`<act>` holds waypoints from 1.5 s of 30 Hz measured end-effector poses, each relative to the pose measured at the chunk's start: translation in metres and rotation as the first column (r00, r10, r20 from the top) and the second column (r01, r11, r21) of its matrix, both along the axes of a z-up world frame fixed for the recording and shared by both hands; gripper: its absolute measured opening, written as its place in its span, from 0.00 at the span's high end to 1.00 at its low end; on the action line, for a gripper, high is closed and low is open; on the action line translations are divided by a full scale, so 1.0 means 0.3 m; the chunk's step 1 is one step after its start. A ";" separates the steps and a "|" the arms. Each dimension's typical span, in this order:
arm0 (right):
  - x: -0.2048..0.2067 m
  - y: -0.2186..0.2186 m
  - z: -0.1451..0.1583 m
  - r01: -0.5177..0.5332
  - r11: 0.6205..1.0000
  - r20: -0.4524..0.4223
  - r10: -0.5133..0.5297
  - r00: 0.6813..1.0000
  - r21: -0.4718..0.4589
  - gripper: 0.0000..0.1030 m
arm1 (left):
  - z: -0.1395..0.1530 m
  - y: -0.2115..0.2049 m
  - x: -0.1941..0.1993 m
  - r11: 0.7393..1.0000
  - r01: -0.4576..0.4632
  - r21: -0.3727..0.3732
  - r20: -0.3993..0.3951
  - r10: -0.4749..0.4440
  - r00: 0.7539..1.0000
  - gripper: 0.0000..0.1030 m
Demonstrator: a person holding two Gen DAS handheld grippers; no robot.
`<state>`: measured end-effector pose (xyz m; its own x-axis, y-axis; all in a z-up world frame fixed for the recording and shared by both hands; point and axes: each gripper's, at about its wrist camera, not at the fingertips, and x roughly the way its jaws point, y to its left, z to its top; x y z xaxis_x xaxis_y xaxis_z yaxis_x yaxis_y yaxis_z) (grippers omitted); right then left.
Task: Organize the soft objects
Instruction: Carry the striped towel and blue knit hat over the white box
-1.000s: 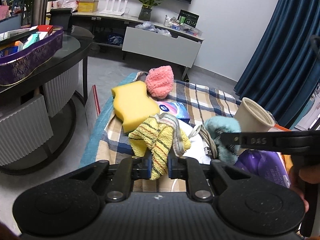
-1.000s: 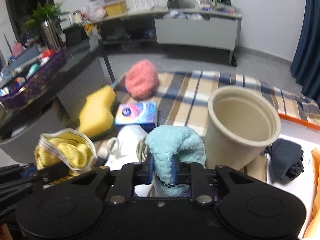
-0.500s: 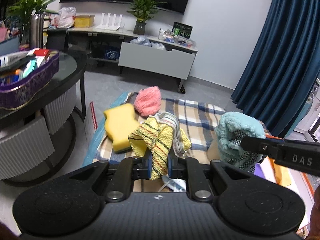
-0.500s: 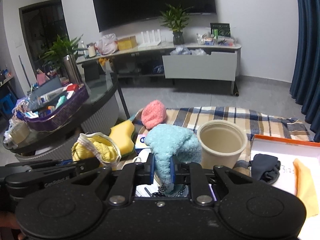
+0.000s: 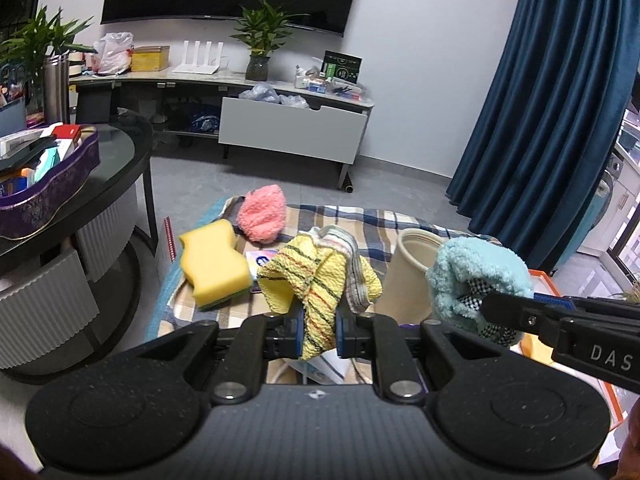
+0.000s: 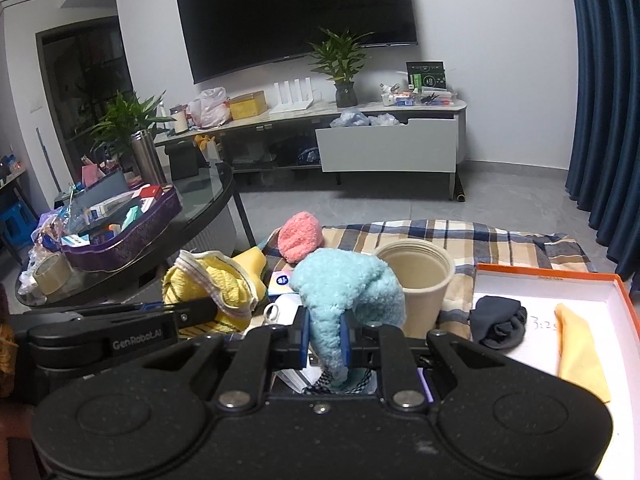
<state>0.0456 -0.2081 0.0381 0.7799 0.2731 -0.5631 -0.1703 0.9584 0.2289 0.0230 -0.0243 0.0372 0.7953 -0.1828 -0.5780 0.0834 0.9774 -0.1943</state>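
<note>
Claws are both gripping cloth above the plaid checked blanket (image 5: 404,224) spread on the floor. Left claw (image 5: 318,330) is clamping a crumpled yellow striped knit cloth (image 5: 316,280), which is bunching up over its blue pads. Right claw (image 6: 325,340) is pinching a fluffy light blue towel (image 6: 348,288), whose checked underside is hanging below the pads. Beige round paper cup (image 6: 418,280) is standing upright on the blanket, just behind the blue towel. Yellow wavy foam sponge (image 5: 212,264) and fuzzy pink cloth (image 5: 262,216) are lying on the blanket's far left part, close together. White tray with an orange rim (image 6: 552,280) is sitting at the blanket's right, holding a dark grey crumpled cloth (image 6: 498,320) and a flat yellow cloth (image 6: 580,348).
</note>
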 end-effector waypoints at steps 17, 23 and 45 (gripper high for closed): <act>-0.083 -0.109 0.011 0.065 0.998 0.013 -0.065 0.998 0.017 0.81 | 0.004 -0.108 -0.020 0.998 0.059 0.023 -0.001 -0.059 0.998 0.84; -0.100 -0.152 0.009 0.095 0.995 0.017 -0.096 0.995 0.022 0.81 | 0.003 -0.143 -0.024 0.996 0.084 0.029 -0.002 -0.084 0.996 0.84; -0.147 -0.309 0.026 0.191 0.981 0.036 -0.192 0.981 0.028 0.81 | 0.019 -0.298 -0.010 0.981 0.189 0.052 -0.001 -0.189 0.982 0.84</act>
<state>0.0013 -0.3007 0.0459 0.8400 0.1302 -0.5268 0.0066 0.9683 0.2498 0.0200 -0.1136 0.0428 0.7514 -0.3003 -0.5875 0.2684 0.9525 -0.1436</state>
